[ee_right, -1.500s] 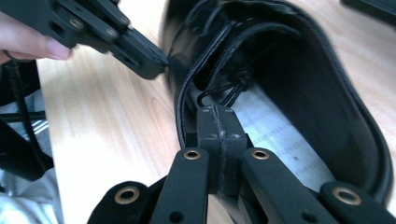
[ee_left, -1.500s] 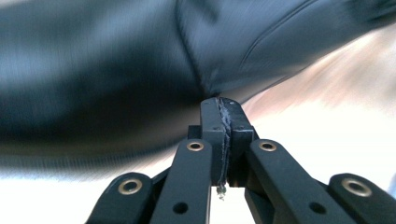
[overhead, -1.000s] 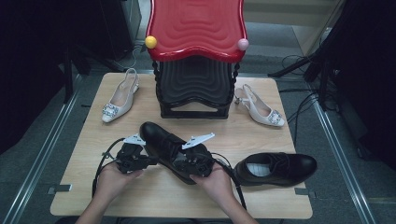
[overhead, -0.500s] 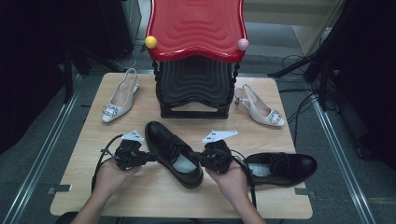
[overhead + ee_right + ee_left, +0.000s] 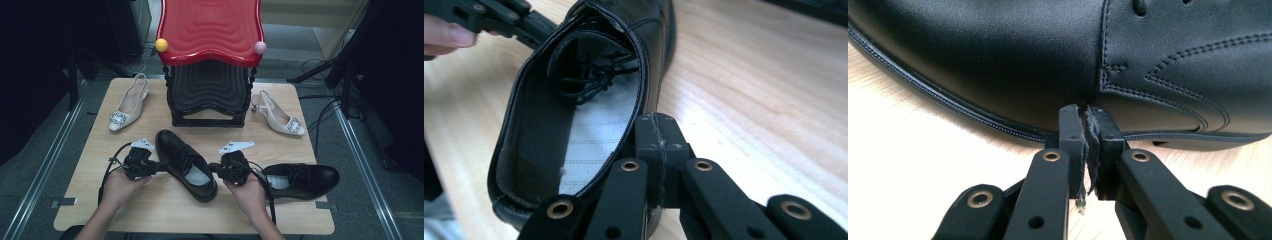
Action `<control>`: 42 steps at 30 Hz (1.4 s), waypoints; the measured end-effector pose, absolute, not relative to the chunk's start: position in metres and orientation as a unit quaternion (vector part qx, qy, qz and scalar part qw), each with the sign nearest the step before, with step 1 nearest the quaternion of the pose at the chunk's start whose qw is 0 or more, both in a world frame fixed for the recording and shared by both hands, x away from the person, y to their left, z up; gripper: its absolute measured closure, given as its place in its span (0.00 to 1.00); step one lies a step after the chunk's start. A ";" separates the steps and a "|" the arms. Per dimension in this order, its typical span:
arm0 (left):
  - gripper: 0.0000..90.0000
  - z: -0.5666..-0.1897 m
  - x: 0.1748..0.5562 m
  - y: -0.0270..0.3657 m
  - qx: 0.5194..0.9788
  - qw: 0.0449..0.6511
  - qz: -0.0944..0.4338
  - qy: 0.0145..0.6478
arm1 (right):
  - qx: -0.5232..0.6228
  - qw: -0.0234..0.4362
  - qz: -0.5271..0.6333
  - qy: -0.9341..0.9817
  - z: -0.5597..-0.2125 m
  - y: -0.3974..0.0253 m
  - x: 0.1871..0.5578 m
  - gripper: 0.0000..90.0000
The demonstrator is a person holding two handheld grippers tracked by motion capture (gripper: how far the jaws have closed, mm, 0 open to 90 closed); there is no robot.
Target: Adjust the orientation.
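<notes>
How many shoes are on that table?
4: a white slingback heel back left, another white slingback heel back right, a black lace-up shoe front centre, a second black lace-up shoe front right. None seem hidden.

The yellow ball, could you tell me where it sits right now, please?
In the high view the yellow ball sits at the left front corner of the red rack top, above and behind the left white shoe.

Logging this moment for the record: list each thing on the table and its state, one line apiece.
Left gripper: shut, tips against the near black shoe's side.
Right gripper: shut, beside that shoe's collar.
Near black shoe: upright, laced, lying diagonally between both grippers.
Other black shoe: upright, apart.
Two white slingback heels: upright, flanking the stool.
Red stool: standing.
</notes>
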State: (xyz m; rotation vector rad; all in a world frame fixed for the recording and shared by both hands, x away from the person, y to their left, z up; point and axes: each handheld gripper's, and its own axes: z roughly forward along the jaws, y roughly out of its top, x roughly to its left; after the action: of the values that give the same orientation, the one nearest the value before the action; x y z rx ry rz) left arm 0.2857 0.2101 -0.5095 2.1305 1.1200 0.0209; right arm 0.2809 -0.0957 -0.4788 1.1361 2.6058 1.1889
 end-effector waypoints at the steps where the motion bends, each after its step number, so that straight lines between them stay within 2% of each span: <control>1: 0.96 -0.510 0.286 0.210 0.826 0.359 0.008 0.435 | 0.368 0.022 0.388 0.845 -0.479 -0.097 0.281 1.00; 12: 0.97 -0.511 0.291 0.207 0.825 0.362 0.003 0.434 | 0.369 -0.002 0.398 0.840 -0.482 -0.098 0.273 1.00; 42: 1.00 -0.518 0.314 0.187 0.820 0.380 0.002 0.429 | 0.350 -0.011 0.390 0.852 -0.488 -0.088 0.255 1.00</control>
State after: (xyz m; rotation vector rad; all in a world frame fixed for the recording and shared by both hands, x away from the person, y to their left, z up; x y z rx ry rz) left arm 0.3145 0.1874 -0.5179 2.0934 1.0954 0.0063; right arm 0.2552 -0.0883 -0.4882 1.1070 2.6948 1.2354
